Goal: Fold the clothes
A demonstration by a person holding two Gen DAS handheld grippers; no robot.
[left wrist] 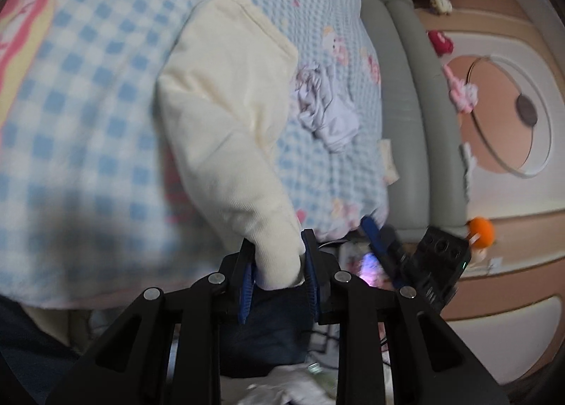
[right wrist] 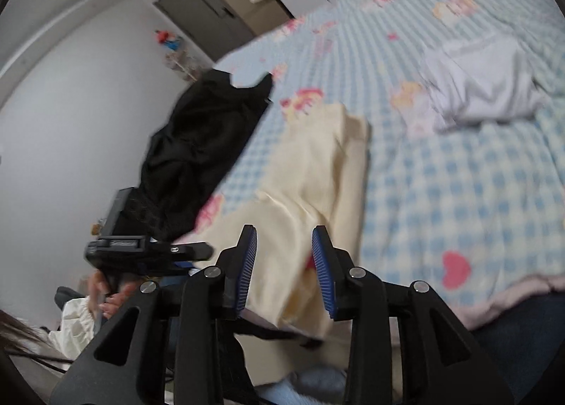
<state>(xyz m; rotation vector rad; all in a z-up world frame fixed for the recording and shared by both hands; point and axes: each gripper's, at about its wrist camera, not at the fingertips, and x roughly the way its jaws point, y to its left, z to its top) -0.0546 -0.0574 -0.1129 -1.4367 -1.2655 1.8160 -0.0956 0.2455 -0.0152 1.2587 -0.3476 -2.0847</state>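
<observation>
A cream garment (left wrist: 226,101) lies stretched over the blue checked bedspread (left wrist: 88,104). My left gripper (left wrist: 279,274) is shut on its near end, with cloth bunched between the blue pads at the bed's edge. In the right wrist view the same cream garment (right wrist: 317,171) hangs over the bed's near edge. My right gripper (right wrist: 284,267) is open, its blue pads on either side of the hanging cloth without pinching it. The left gripper (right wrist: 148,249) shows to its left. A crumpled white garment (left wrist: 328,111) lies farther up the bed and shows in the right wrist view too (right wrist: 483,87).
A black garment (right wrist: 197,147) hangs over the bed's far edge. A grey padded bed frame (left wrist: 413,115) runs along the bedspread. Small toys, one orange (left wrist: 480,228), lie on the patterned floor mat (left wrist: 505,94). A grey door (right wrist: 201,12) stands in the white wall.
</observation>
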